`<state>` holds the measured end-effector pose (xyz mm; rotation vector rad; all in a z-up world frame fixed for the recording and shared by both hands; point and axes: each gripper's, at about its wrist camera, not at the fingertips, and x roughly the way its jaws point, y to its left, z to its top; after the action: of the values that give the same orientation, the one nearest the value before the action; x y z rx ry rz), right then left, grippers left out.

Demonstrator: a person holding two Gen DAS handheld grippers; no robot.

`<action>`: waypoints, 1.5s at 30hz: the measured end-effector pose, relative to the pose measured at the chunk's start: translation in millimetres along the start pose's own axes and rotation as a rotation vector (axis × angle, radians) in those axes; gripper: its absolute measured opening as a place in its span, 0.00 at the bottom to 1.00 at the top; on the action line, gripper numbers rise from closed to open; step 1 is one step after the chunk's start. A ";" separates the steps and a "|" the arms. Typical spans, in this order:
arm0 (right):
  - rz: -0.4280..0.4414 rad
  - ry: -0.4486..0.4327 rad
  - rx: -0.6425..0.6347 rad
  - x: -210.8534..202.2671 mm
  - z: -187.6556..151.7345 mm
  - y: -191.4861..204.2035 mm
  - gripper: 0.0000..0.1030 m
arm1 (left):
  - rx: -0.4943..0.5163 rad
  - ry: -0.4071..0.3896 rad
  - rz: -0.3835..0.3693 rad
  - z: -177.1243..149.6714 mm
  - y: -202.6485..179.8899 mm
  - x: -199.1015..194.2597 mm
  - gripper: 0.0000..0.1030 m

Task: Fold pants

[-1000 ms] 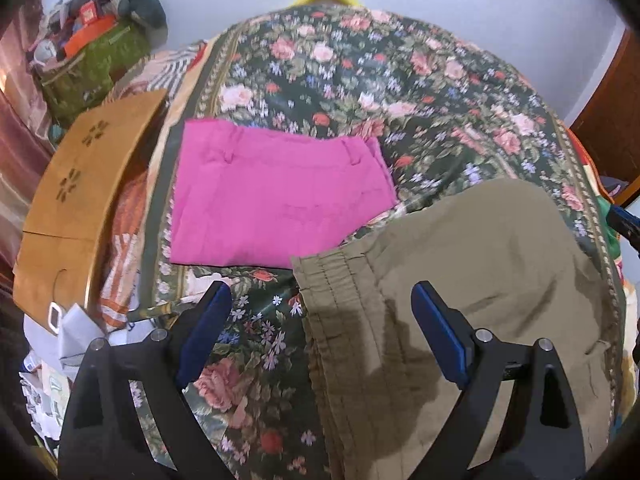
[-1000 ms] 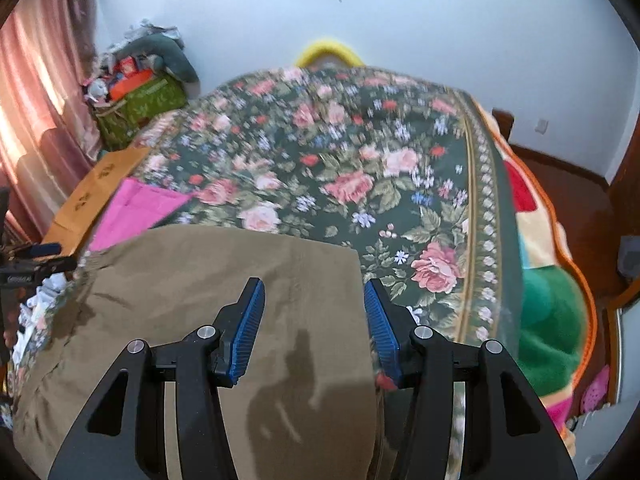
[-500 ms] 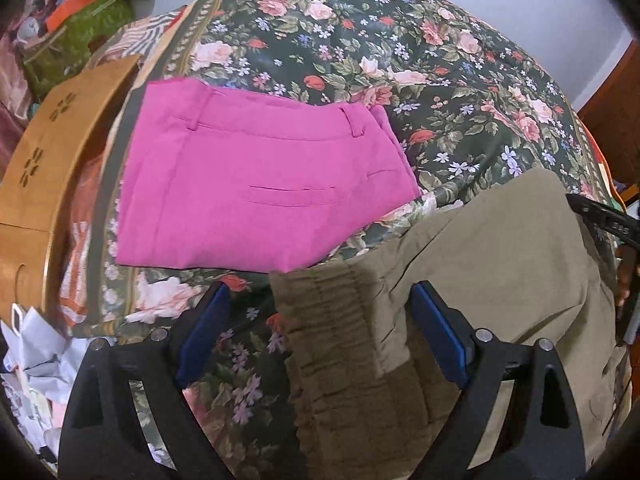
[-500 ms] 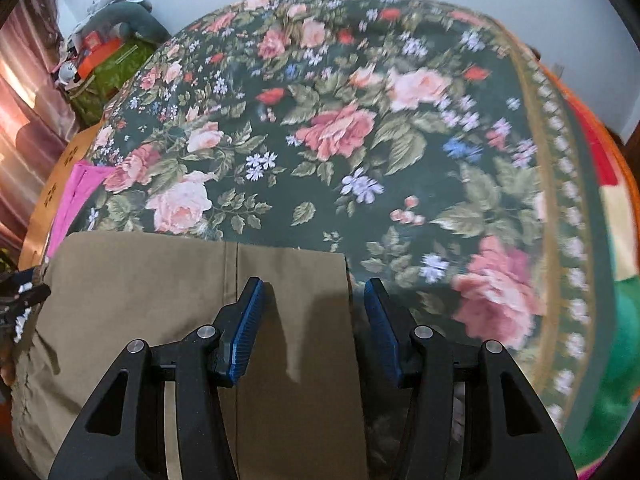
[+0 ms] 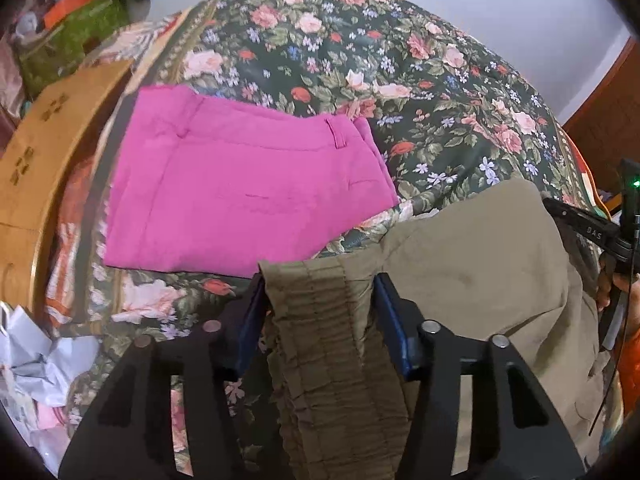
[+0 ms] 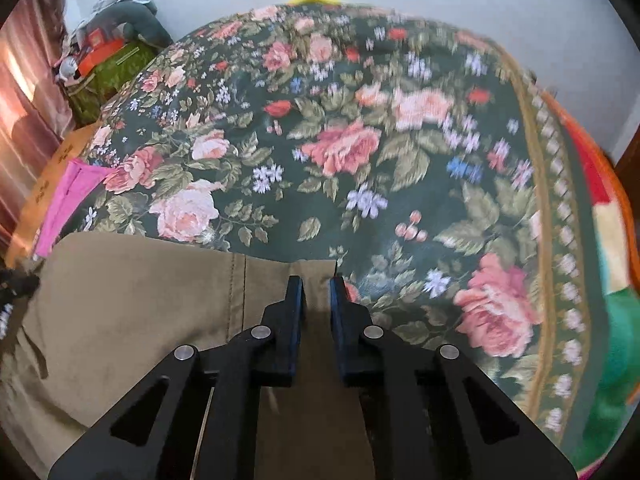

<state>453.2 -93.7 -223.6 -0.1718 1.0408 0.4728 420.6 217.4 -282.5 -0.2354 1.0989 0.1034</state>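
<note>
On a bed [image 6: 400, 128] with a flowered cover, olive pants [image 5: 480, 248] lie flat, the left gripper [image 5: 318, 308] pinching the gathered waistband and the right gripper [image 6: 317, 294] pinching the hem end, seemingly ready to lift for a fold.

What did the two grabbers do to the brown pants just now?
Both closed in. The left gripper pinched the olive pants at the gathered waistband; the right gripper narrowed over the hem end. The pink pants stayed folded on the floral bedspread.
</note>
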 end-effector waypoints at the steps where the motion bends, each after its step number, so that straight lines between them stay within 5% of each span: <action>1: -0.015 -0.015 -0.015 -5.1 1.1 1.3 0.11 | 0.007 -0.008 0.010 0.7 -1.0 -3.4 0.49; 19: -0.048 -0.366 -0.036 -183.5 35.5 2.8 0.11 | 0.136 -0.270 0.071 23.9 -54.4 -138.1 0.43; 33: -0.020 -0.401 -0.054 -253.2 -53.2 22.6 0.10 | 0.169 -0.279 0.033 -38.1 -62.1 -185.3 0.42; 45: -0.005 -0.335 -0.038 -266.8 -144.6 45.3 0.11 | 0.186 -0.250 0.010 -113.5 -53.5 -196.9 0.41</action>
<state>207.7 -183.6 -63.1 -0.1240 0.7040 0.4975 243.4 144.9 -148.9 -0.0476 0.8542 0.0377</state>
